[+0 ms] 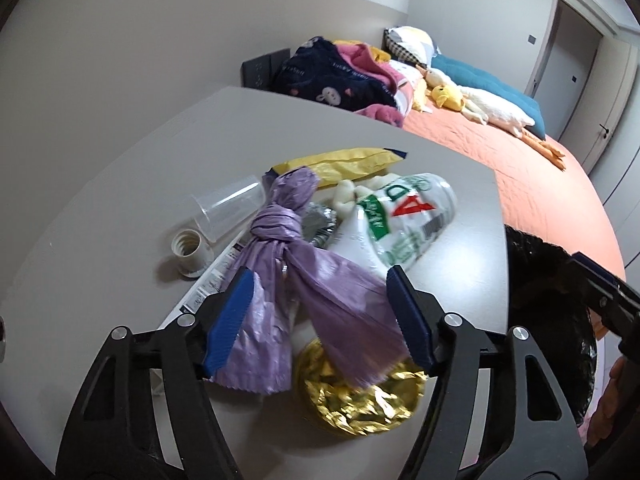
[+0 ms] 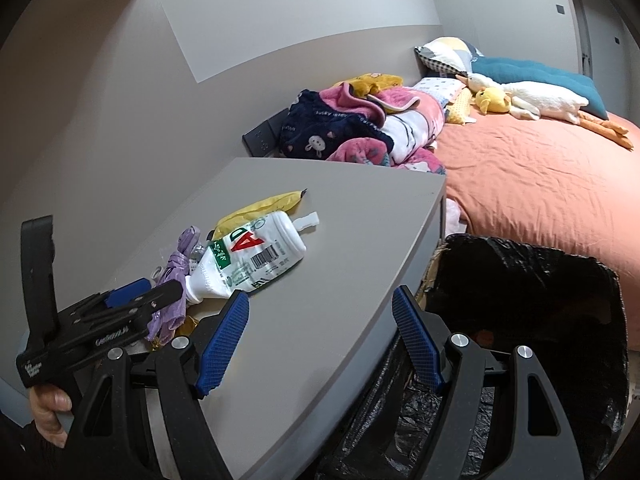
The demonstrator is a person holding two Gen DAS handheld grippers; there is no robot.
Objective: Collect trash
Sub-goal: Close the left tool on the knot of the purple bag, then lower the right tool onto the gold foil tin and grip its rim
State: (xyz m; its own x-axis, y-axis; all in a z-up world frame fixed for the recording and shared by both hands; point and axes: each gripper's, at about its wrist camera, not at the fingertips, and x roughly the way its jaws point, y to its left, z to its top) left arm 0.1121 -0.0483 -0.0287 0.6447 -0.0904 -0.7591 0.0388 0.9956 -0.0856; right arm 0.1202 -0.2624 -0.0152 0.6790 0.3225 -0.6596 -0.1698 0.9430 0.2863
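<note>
Left gripper (image 1: 320,316), jaws open astride the knotted purple bag (image 1: 280,240) near the worktop's (image 1: 120,200) front edge, should close squarely below the knot; right gripper (image 2: 320,344) open, empty.

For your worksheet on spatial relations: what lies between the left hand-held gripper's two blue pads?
In the left wrist view, the knotted purple plastic bag lies between the left hand-held gripper's pads.

Trash (image 1: 320,248) on table (image 1: 120,184), bin (image 2: 520,280) beside

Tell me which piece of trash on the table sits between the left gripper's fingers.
The knotted purple plastic bag: it alone lies between the left gripper fingers; the white bottle, yellow wrapper and clear cup lie beyond.
</note>
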